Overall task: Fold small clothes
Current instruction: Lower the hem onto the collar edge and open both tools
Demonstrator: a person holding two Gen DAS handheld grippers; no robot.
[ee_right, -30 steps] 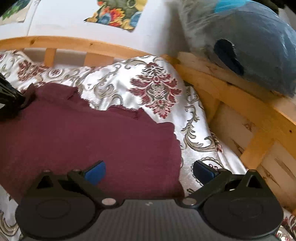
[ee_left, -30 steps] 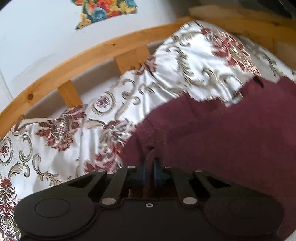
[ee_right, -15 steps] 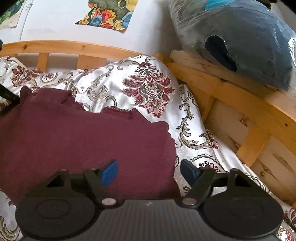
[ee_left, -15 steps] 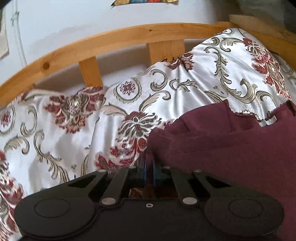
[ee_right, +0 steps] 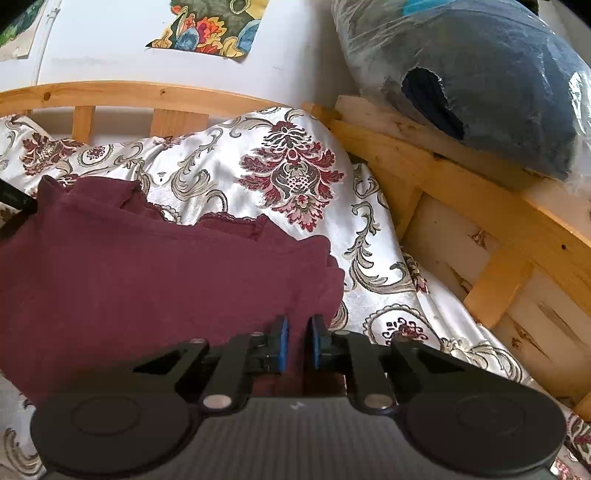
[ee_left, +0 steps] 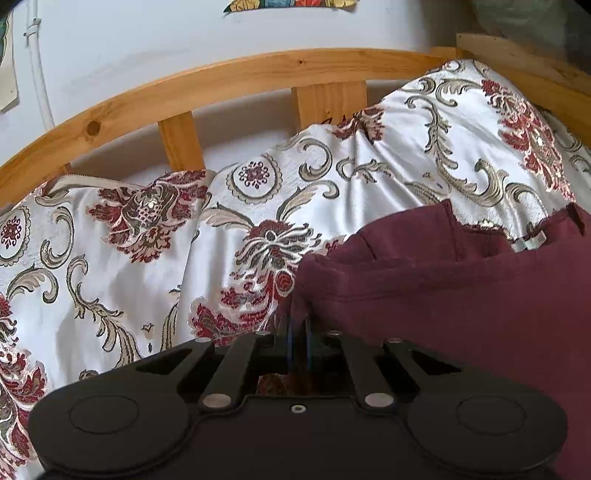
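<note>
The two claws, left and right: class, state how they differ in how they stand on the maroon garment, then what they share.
The left claw is fully shut, pinching a thin fold at one corner of the maroon garment; the right claw is closing, a thicker bunch of cloth showing between its blue pads. The left grips the garment's left edge, the right its right edge. Both hold the same garment on the patterned bedspread.

We see a plain dark maroon garment (ee_right: 155, 273) lying on a glossy white bedspread (ee_left: 140, 266) patterned with red floral medallions and beige-gold scrolls. Around the bed we see a honey-coloured pine bed frame (ee_left: 229, 81) with darker knots. Behind it we see a white wall (ee_left: 147, 37) carrying a bright floral picture (ee_right: 210, 26) in orange, blue, yellow and green. We also see black grippers with blue pads (ee_right: 282, 343).
</note>
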